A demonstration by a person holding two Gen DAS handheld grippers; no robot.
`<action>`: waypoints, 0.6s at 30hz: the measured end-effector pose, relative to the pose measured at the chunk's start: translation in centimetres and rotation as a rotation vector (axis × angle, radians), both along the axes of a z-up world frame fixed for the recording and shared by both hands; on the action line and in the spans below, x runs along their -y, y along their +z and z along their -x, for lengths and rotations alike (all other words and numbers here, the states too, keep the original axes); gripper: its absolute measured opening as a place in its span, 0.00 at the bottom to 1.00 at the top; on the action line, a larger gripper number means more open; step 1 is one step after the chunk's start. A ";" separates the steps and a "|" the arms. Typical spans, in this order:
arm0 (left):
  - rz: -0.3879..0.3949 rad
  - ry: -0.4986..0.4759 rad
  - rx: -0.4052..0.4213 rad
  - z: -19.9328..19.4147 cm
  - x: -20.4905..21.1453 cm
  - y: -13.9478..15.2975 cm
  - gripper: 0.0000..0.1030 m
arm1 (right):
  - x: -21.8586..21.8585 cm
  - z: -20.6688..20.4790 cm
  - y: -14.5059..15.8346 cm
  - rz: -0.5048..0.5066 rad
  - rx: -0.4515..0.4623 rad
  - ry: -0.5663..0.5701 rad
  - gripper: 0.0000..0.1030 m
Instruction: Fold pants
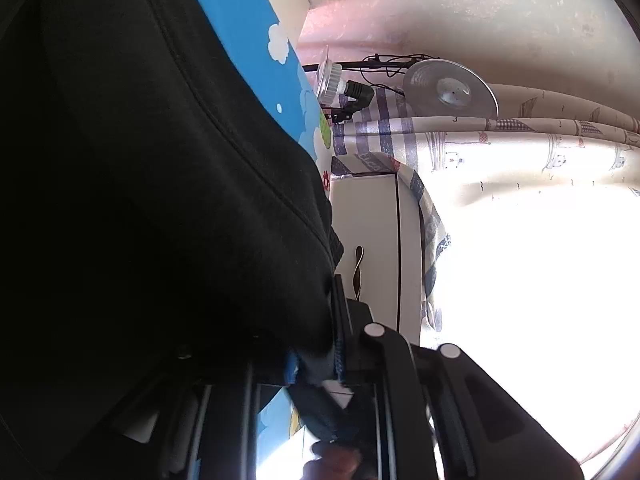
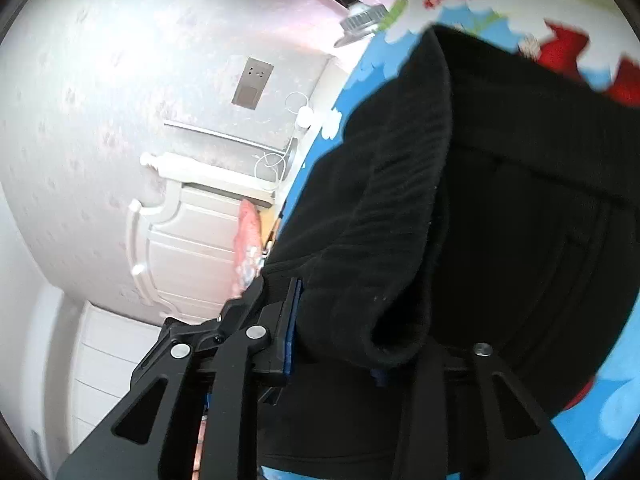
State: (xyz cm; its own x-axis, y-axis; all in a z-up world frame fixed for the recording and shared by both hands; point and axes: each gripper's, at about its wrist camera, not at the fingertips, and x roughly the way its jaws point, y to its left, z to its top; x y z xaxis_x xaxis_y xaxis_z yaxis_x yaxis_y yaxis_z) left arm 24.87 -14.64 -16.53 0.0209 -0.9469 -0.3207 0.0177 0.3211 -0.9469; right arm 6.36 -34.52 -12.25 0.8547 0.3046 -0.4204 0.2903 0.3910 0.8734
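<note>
The black pants [image 1: 140, 180] fill the left half of the left wrist view and hang over a blue cartoon sheet [image 1: 236, 20]. A fold of their fabric runs down between the blue pads [image 1: 340, 356] of my left gripper [image 1: 316, 356], which is shut on it. In the right wrist view the pants' ribbed waistband [image 2: 380, 220] is bunched between the fingers of my right gripper [image 2: 340, 320]. Its left finger with the blue pad [image 2: 290, 328] presses the cloth. The other finger is hidden behind the fabric.
A white cabinet [image 1: 372, 240] and a patterned curtain [image 1: 520, 148] stand beside a glaring window. A round silver lamp [image 1: 450, 88] sits above them. On the right wrist side are white furniture [image 2: 192, 240], a wall socket [image 2: 252, 82] and a pink item [image 2: 248, 232].
</note>
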 end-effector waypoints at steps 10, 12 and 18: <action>-0.119 0.440 0.002 -7.9 -16.9 0.9 0.41 | 1.3 0.1 2.6 0.078 0.024 0.060 0.26; -0.162 0.521 -0.016 -10.3 -20.2 0.8 0.41 | 1.5 0.5 2.6 0.073 0.026 0.066 0.26; -0.258 0.556 -0.049 -14.4 -22.5 0.1 0.40 | 1.9 0.7 2.8 0.079 0.017 0.086 0.26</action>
